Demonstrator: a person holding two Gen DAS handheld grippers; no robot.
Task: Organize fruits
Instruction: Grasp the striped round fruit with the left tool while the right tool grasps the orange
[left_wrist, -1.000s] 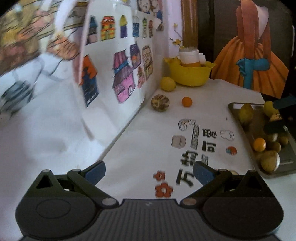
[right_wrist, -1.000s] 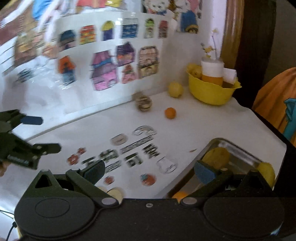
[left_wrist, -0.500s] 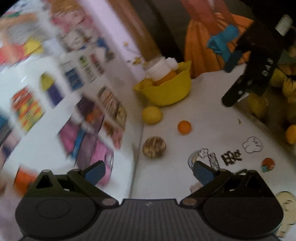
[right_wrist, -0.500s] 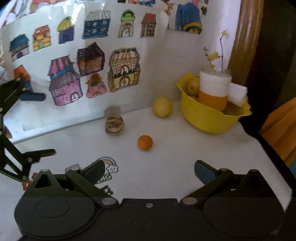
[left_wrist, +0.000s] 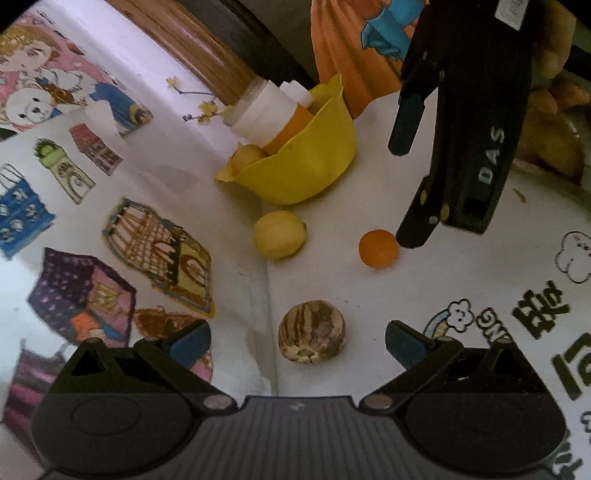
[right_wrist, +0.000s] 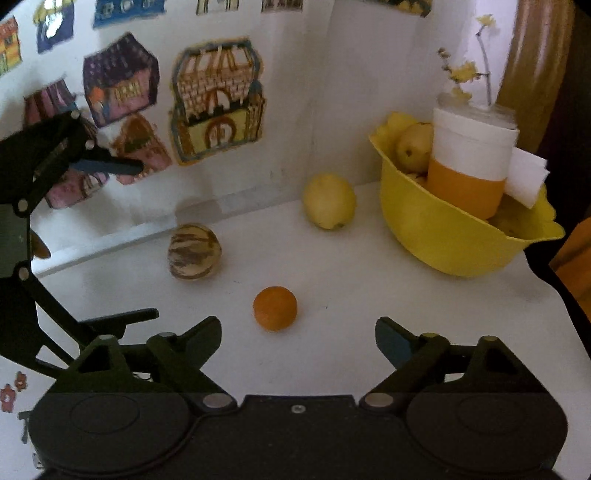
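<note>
Three fruits lie on the white table near the wall corner: a striped brown fruit (left_wrist: 312, 331) (right_wrist: 194, 251), a small orange (left_wrist: 378, 248) (right_wrist: 275, 308) and a yellow lemon (left_wrist: 279, 234) (right_wrist: 329, 201). My left gripper (left_wrist: 297, 338) is open, with the striped fruit just ahead between its fingers. My right gripper (right_wrist: 298, 334) is open, with the orange just ahead between its fingers. In the left wrist view the right gripper (left_wrist: 406, 192) stands over the orange.
A yellow bowl (left_wrist: 314, 166) (right_wrist: 443, 236) holds fruits and a white-and-orange cup (right_wrist: 469, 162). The sticker-covered wall (right_wrist: 207, 110) rises right behind the fruits. A tray with yellow fruits (left_wrist: 546, 147) sits at the right. The left gripper shows at the left in the right wrist view (right_wrist: 110, 240).
Both grippers have moved in toward the wall corner. The striped fruit now sits close before the left fingers, the orange close before the right fingers. Both stayed open.
</note>
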